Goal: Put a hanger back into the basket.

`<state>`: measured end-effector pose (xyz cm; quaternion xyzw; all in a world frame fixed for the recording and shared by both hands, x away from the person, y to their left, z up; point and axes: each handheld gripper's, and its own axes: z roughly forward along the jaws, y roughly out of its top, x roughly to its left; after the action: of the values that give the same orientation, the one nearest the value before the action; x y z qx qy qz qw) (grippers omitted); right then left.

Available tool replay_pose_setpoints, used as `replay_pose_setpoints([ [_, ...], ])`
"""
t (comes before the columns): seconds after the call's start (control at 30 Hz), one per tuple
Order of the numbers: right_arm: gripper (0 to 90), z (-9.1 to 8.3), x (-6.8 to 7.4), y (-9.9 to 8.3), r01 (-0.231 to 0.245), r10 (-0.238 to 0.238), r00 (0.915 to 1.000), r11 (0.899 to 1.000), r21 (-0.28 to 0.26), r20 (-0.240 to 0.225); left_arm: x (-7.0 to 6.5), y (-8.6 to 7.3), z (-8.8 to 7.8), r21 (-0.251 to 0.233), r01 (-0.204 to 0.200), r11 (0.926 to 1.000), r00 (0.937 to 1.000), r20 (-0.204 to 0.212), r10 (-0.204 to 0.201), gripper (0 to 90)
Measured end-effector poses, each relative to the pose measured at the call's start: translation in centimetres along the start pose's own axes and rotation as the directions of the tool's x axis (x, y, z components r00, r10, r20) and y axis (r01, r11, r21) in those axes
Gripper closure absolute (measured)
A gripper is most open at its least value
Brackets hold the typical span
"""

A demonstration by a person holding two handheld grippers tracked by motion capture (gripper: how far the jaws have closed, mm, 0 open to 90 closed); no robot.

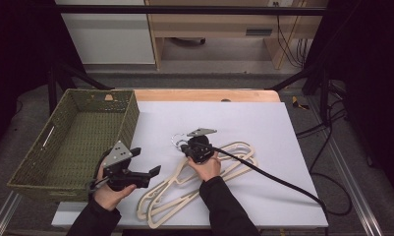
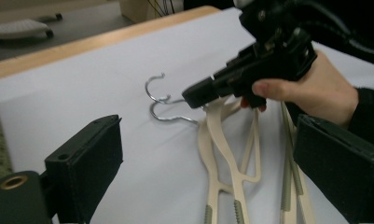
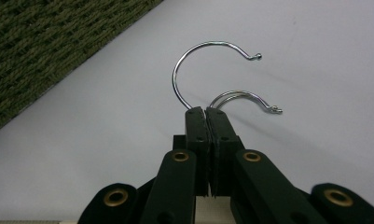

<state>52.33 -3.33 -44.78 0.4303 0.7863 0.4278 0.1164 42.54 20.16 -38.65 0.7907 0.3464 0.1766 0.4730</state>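
So we've got the cream plastic hangers with shiny metal hooks in a loose pile on the smooth white tabletop, none in the olive green woven basket at the table's left edge, so basically everything's left to do. Our right gripper is clenched on the neck of 1 hanger, just below its hook. The left gripper hangs released near the pile, nothing between its jaws.

I see cream plastic hangers stacked flat on the white bench, chrome hooks pointing toward the green basket. Top hanger's neck is pinched in my right tongs.
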Motion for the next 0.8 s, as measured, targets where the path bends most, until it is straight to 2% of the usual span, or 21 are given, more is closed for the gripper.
replay_pose_setpoints([
  [0.03, 89.2, -0.1, 0.1, 0.0, -0.002, 0.002, 1.0, 1.0, -0.006, -0.004, 0.0, 0.0, 0.0, 0.0, 0.0, 1.0, 1.0, 0.0, 0.0, 10.0],
  [0.17, 89.2, -0.4, 0.2, 0.0, 0.017, -0.017, 0.9998, 1.0, -0.016, -0.009, -0.3, -0.6, 2.6, 0.088, 0.009, 0.996, 0.9994, 0.034, -0.012, 15.3],
  [0.2, 89.2, -0.4, 0.2, 0.0, 0.017, -0.017, 0.9998, 1.0, -0.016, -0.009, -0.3, -0.6, 2.6, 0.088, 0.009, 0.996, 0.9994, 0.034, -0.012, 16.3],
  [0.27, 89.3, -0.5, 0.2, 0.0, 0.026, -0.026, 0.9996, 0.999, -0.029, -0.009, -0.5, -0.6, 4.2, 0.125, 0.006, 0.9921, 0.9988, 0.047, -0.012, 19.2],
  [0.3, 89.3, -0.5, 0.2, 0.0, 0.026, -0.026, 0.9996, 0.999, -0.029, -0.009, -0.5, -0.6, 4.2, 0.125, 0.006, 0.9921, 0.9988, 0.047, -0.012, 20.6],
  [0.33, 89.3, -0.6, 0.3, 0.1, 0.028, -0.028, 0.9996, 0.999, -0.032, -0.008, -0.6, -0.6, 4.8, 0.139, 0.01, 0.9902, 0.9986, 0.049, -0.017, 20.6],
  [0.4, 89.2, -0.9, 0.4, 0.1, 0.021, -0.022, 0.9997, 0.999, -0.033, -0.012, -0.5, -0.4, 6.4, 0.185, 0.021, 0.9825, 0.9953, 0.089, -0.038, 26.2],
  [0.47, 89.3, -1.0, 0.5, 0.1, 0.022, -0.023, 0.9996, 0.999, -0.036, -0.017, -0.5, -0.3, 7.0, 0.195, 0.019, 0.9807, 0.9949, 0.093, -0.038, 28.8],
  [0.5, 89.3, -1.2, 0.6, 0.1, 0.028, -0.029, 0.9994, 0.999, -0.043, -0.021, -0.6, -0.3, 7.9, 0.213, 0.014, 0.9769, 0.995, 0.094, -0.035, 30.1],
  [0.53, 89.3, -1.2, 0.6, 0.1, 0.028, -0.029, 0.9994, 0.999, -0.043, -0.021, -0.6, -0.3, 7.9, 0.213, 0.014, 0.9769, 0.995, 0.094, -0.035, 31.3],
  [0.57, 89.3, -1.2, 0.6, 0.1, 0.032, -0.033, 0.9992, 0.998, -0.048, -0.021, -0.6, -0.3, 8.3, 0.216, 0.018, 0.9762, 0.9944, 0.098, -0.039, 31.3],
  [0.6, 89.3, -1.4, 0.7, 0.2, 0.043, -0.044, 0.9987, 0.998, -0.055, -0.024, -0.7, -0.4, 8.9, 0.23, 0.022, 0.973, 0.9937, 0.102, -0.046, 35.3],
  [0.63, 89.3, -1.4, 0.7, 0.2, 0.043, -0.044, 0.9987, 0.998, -0.055, -0.024, -0.7, -0.4, 8.9, 0.23, 0.022, 0.973, 0.9937, 0.102, -0.046, 36.9],
  [0.7, 89.3, -1.7, 0.8, 0.2, 0.048, -0.05, 0.9984, 0.997, -0.064, -0.025, -0.6, -0.5, 9.7, 0.254, 0.03, 0.9668, 0.9925, 0.107, -0.059, 39.9],
  [0.8, 89.2, -1.8, 0.8, 0.3, 0.048, -0.05, 0.9984, 0.996, -0.072, -0.027, -0.5, -0.5, 10.2, 0.261, 0.044, 0.9643, 0.9901, 0.117, -0.077, 45.0],
])
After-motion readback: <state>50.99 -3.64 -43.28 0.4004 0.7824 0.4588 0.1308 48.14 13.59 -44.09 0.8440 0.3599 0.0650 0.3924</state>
